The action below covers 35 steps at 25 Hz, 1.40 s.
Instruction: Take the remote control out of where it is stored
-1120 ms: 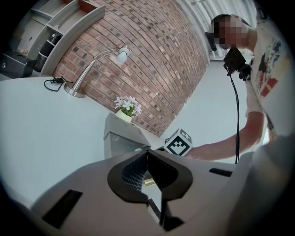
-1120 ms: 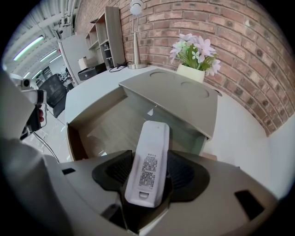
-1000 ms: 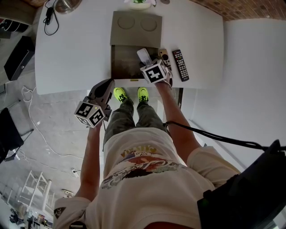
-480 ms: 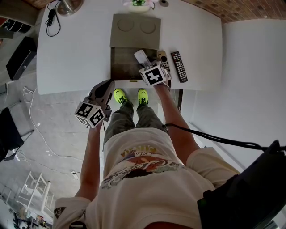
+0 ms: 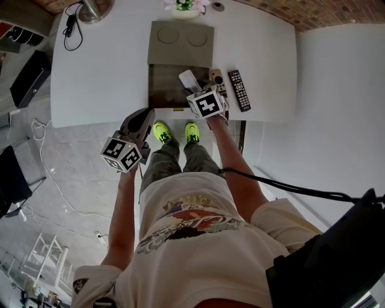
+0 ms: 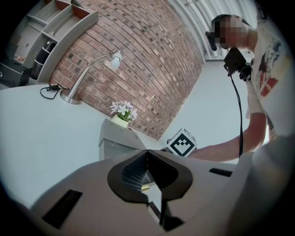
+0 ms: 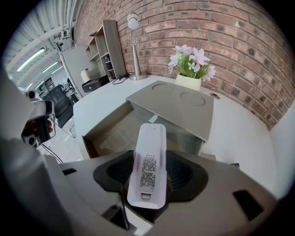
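Office-like workroom, brick wall (image 7: 230,37), white table (image 5: 102,78), desk lamp (image 7: 134,46) (open shelving (image 7: 103,46) beyond)

White bench (image 5: 102,72) against a brick wall (image 7: 239,46); potted flowers (image 7: 191,64) at its far edge; a desk lamp (image 7: 133,20) near one corner.

lamp (image 5: 93,7) cut off at top, white remote (image 5: 189,78) btm behind marker cube (image 5: 206,102)

The head view is looking steeply down over the white table (image 5: 108,72). Both gripper views are looking low across it toward the brick wall (image 7: 239,37), sharing the grey box (image 7: 177,103) and flowers (image 7: 191,60).
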### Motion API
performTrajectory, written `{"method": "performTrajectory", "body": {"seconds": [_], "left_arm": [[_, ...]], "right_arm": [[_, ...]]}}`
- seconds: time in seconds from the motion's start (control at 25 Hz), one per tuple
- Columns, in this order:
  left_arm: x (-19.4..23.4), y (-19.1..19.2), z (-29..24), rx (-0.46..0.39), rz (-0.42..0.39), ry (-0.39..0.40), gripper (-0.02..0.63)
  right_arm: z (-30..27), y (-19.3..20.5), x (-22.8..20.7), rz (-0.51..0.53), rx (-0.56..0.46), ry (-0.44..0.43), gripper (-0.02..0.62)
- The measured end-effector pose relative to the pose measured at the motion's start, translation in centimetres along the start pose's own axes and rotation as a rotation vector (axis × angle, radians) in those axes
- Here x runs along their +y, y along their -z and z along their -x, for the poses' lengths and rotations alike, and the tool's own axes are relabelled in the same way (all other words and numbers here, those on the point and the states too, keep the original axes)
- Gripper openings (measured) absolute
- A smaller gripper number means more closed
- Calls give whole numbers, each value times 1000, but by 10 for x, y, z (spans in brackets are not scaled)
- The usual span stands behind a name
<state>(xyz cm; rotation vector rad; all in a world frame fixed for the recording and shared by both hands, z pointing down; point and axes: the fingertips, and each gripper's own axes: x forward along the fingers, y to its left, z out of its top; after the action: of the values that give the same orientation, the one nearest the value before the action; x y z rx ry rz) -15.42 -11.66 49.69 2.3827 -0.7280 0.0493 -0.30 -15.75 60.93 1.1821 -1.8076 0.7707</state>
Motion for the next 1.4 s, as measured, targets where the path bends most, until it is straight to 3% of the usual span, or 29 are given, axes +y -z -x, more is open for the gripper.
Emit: {"method": "performTrajectory", "body": {"seconds": [1.4], "left_arm": [[-41,-23,-20,-19,-97,23,6]], "right_arm": [[50,-21,-7,-35,-158,-7,221]]}}
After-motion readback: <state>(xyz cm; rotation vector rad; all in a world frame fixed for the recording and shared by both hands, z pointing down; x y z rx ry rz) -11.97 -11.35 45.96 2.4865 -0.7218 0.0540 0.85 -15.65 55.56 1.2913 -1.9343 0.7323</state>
